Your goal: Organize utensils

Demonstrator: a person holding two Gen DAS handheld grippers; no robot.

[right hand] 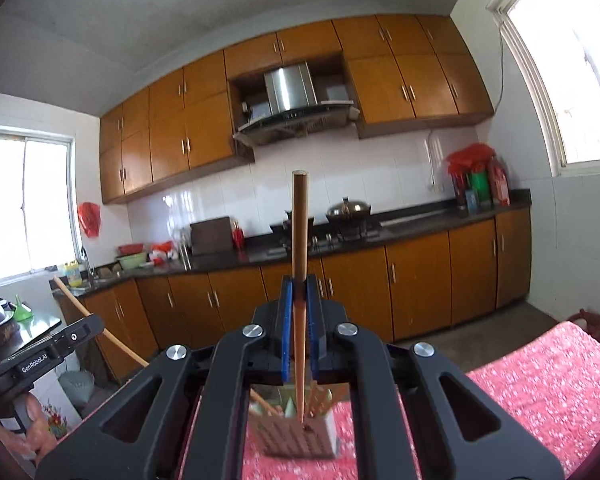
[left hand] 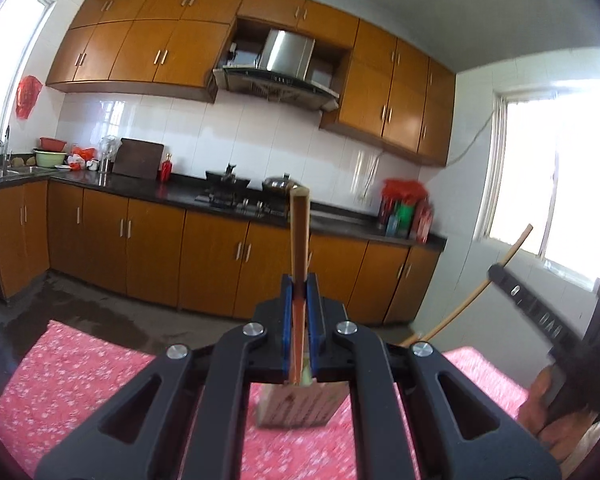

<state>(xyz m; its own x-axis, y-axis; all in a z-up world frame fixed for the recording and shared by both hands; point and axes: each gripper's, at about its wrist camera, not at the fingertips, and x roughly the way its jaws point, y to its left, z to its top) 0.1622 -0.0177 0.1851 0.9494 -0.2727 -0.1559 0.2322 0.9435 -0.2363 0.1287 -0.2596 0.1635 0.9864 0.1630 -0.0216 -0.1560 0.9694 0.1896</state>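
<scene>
gripping: left hand-held gripper (left hand: 300,284), blue pads clamped on a long tan wooden chopstick (left hand: 299,232)
right hand-held gripper (right hand: 299,286): clamped on a second slim wooden chopstick (right hand: 299,240)
below: brown perforated utensil holder (right hand: 300,434) with more sticks, blurred
worktop: red floral cloth (left hand: 80,376) under the holder

Chopstick (right hand: 299,240) upright between closed jaws

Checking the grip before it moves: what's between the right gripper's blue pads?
One wooden chopstick, clamped between the right gripper's pads, shown in the right wrist view.
</scene>
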